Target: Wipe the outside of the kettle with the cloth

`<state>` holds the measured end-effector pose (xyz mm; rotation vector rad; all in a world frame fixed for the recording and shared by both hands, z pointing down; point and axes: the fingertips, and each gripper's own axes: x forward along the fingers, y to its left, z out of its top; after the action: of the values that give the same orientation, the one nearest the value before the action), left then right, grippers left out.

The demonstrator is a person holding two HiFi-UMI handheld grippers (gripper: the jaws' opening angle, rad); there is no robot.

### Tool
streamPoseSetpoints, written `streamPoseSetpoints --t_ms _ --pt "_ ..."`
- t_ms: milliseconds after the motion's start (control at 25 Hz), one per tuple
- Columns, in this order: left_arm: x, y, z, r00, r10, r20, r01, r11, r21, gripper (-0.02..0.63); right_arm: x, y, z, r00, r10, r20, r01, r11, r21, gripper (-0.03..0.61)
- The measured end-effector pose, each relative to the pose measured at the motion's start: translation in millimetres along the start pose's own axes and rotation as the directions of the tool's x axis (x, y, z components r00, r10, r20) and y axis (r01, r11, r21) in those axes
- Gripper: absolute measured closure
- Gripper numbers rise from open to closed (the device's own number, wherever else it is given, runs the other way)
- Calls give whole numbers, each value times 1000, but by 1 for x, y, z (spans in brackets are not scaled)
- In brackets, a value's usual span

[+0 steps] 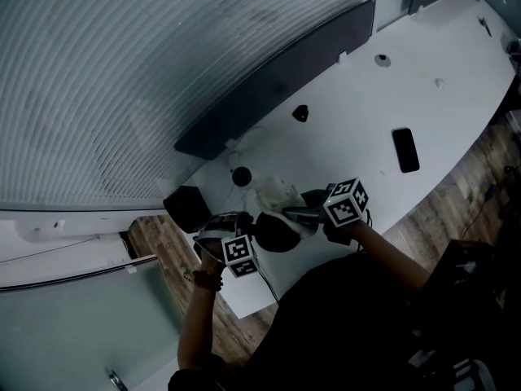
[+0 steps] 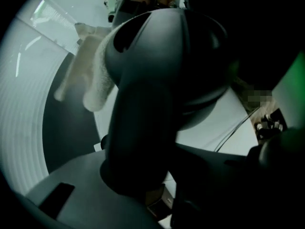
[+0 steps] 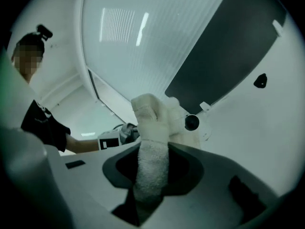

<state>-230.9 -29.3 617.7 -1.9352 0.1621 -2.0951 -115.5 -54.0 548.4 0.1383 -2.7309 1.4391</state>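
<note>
Left gripper (image 2: pixel 143 187) is closed round the kettle's thick, dark handle (image 2: pixel 138 128), which fills the gap between its two jaws. Right gripper (image 3: pixel 150 194) has its jaws pinched together on the cloth (image 3: pixel 151 142). A narrow strip of white, nubby terry rises from between them and swells into a soft, bunched wad at the top.

The kettle (image 1: pixel 275 233) is a smooth, rounded, matte black body, and sits between the two grippers over the near edge of the table (image 1: pixel 440 55). Whether it rests on the surface cannot be told. In the left gripper view the fluffy cloth lies against the upper side of the kettle's bulging shell.

The table top is white, smooth and curved along its outer edge. A flat black rectangular phone (image 1: pixel 405 150) lies on it, well apart from the kettle.
</note>
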Motion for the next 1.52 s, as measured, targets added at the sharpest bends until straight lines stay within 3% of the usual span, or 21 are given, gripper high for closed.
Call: streamPoseSetpoints --t_ms 120,280,360,560,720,880,1000,1080,1240,1320,1400,1520 --pt "7 12 7 999 30 29 -32 998 62 471 -1 -9 -10 999 -35 -15 35 999 17 476" --pt "3 18 12 1000 -19 6 18 989 146 468 -14 -35 -9 994 -110 21 107 989 98 476" --pt "0 19 12 999 -38 -10 39 982 184 469 -20 -55 -18 985 -171 -6 170 979 116 475" --pt "4 20 22 999 -20 46 12 985 170 469 -27 -96 -56 954 -293 -71 301 936 183 476" --pt "3 19 16 999 -36 14 33 980 194 469 -29 -121 -86 926 -348 -148 373 904 210 476" --pt "5 20 25 998 -19 54 9 983 186 469 -36 -138 -114 893 -377 -247 428 881 203 476" --pt "1 20 21 998 -49 37 40 976 214 469 -48 -132 -91 910 -379 -169 409 885 222 475" --pt "-7 21 17 998 -60 31 53 976 211 469 -49 -115 -58 935 -346 -76 355 912 207 474" --pt "2 20 18 999 -31 40 20 968 250 469 -37 -49 -3 990 -133 44 131 989 64 474" --pt "6 21 25 998 -31 55 15 960 280 469 -24 -20 9 999 -35 41 35 999 -15 474" --pt "1 22 32 997 -44 70 20 953 302 469 -14 -13 6 1000 -24 13 25 998 -54 476" --pt "-2 25 32 997 -57 56 34 938 345 469 -14 -25 1 999 -54 -3 54 998 -30 474"
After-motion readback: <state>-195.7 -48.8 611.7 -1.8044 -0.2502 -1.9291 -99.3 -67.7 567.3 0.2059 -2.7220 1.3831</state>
